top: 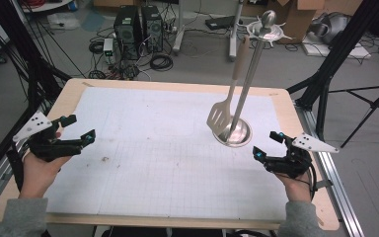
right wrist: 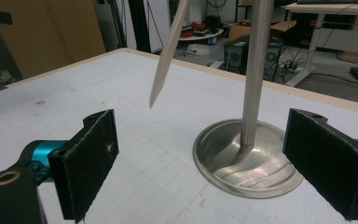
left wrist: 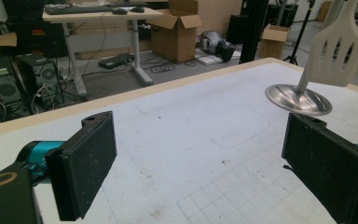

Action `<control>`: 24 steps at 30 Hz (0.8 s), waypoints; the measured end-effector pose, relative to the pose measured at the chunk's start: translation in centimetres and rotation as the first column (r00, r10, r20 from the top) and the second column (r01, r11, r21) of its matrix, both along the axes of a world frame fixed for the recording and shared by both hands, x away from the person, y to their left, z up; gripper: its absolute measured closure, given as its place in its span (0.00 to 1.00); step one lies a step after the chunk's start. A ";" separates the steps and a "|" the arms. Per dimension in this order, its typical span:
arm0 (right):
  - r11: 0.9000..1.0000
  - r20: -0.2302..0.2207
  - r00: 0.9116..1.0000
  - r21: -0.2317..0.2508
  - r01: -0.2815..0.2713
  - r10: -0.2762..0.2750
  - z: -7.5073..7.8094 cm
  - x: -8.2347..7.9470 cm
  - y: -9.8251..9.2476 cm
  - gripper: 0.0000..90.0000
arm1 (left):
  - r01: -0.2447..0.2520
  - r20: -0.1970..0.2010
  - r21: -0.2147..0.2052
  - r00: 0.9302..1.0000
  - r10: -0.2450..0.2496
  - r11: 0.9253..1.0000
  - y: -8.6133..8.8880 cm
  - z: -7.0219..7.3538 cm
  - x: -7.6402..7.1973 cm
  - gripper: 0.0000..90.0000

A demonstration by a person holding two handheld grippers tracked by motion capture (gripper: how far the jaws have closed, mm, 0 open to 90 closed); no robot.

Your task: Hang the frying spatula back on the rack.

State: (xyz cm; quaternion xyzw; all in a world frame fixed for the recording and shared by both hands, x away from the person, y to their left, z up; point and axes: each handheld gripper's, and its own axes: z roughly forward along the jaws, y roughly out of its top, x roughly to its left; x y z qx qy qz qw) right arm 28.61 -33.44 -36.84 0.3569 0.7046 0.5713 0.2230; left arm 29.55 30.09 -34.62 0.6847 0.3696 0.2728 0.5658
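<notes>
Spatula untouched on its rack

The spatula (top: 221, 116) hangs from the metal stand (top: 237, 132) at the surface's (top: 143, 148) right; the left gripper (top: 76, 129) and right gripper (top: 268, 145) wait with jaws apart, empty, so picking it off is yet to begin.

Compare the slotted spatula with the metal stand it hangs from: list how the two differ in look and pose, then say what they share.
The spatula is pale with a light handle and a flat slotted blade; the stand is shiny metal with a round dished base. The spatula hangs from the stand's top ring, its blade clear of the table; the stand rests on the table. The spatula hangs slightly tilted; the stand's pole is upright. Both are long, slim and untouched by either gripper.
</notes>
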 end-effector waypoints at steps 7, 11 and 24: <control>1.000 0.002 1.000 0.012 0.020 -0.020 -0.1 0.2 -0.1 0.10 | -0.023 -0.006 0.007 1.000 0.023 1.000 0.6 -1.1 -0.2 0.12; 1.000 0.001 1.000 0.010 0.030 -0.030 -0.3 0.3 -0.2 0.10 | -0.031 -0.016 0.011 0.999 0.031 0.999 0.9 -1.8 -0.3 0.12; 0.996 0.008 0.996 0.021 0.089 -0.089 -0.8 0.1 -1.2 0.10 | -0.089 -0.038 0.017 0.995 0.090 0.996 2.3 -3.5 -0.5 0.12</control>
